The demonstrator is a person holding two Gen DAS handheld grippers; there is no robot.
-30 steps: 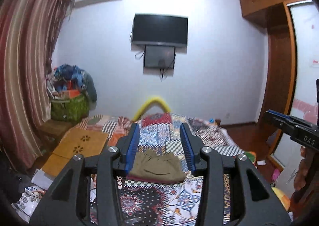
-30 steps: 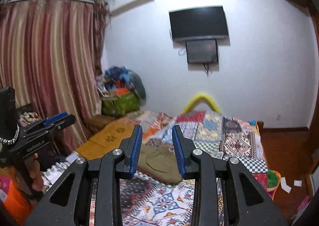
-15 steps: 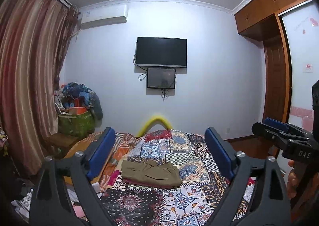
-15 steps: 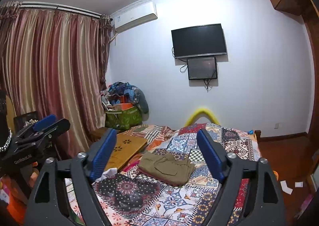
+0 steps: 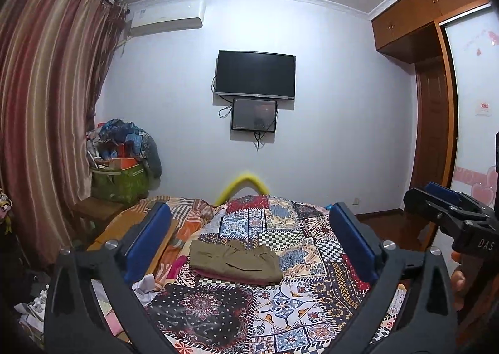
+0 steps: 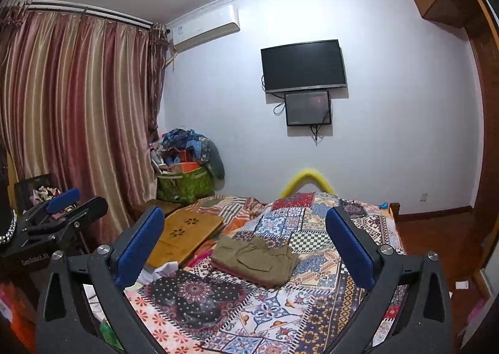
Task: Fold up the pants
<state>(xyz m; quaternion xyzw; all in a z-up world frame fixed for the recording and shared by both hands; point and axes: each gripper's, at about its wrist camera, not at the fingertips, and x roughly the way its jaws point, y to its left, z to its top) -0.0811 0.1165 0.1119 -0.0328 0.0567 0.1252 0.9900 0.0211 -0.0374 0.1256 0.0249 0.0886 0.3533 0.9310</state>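
Olive-green pants (image 5: 234, 260) lie folded into a compact rectangle on the patchwork quilt (image 5: 296, 307) in the middle of the bed. They also show in the right wrist view as the pants (image 6: 255, 257). My left gripper (image 5: 249, 210) hovers well short of them, its blue-padded jaws opening wide with nothing between them. My right gripper (image 6: 244, 213) stands the same way, jaws opening and empty, apart from the cloth. Each gripper appears at the edge of the other's view: the right gripper (image 5: 443, 207) and the left gripper (image 6: 68, 204).
A yellow wooden board (image 6: 184, 232) lies on the bed's left side next to crumpled white paper (image 5: 145, 287). A green bag piled with clothes (image 5: 121, 182) stands by the striped curtain (image 5: 46, 120). A wardrobe (image 5: 436, 135) lines the right wall, with bare floor beside the bed.
Both grippers went from nearly shut to wide open and drew back from the pants, which now look smaller and lie untouched on the quilt.
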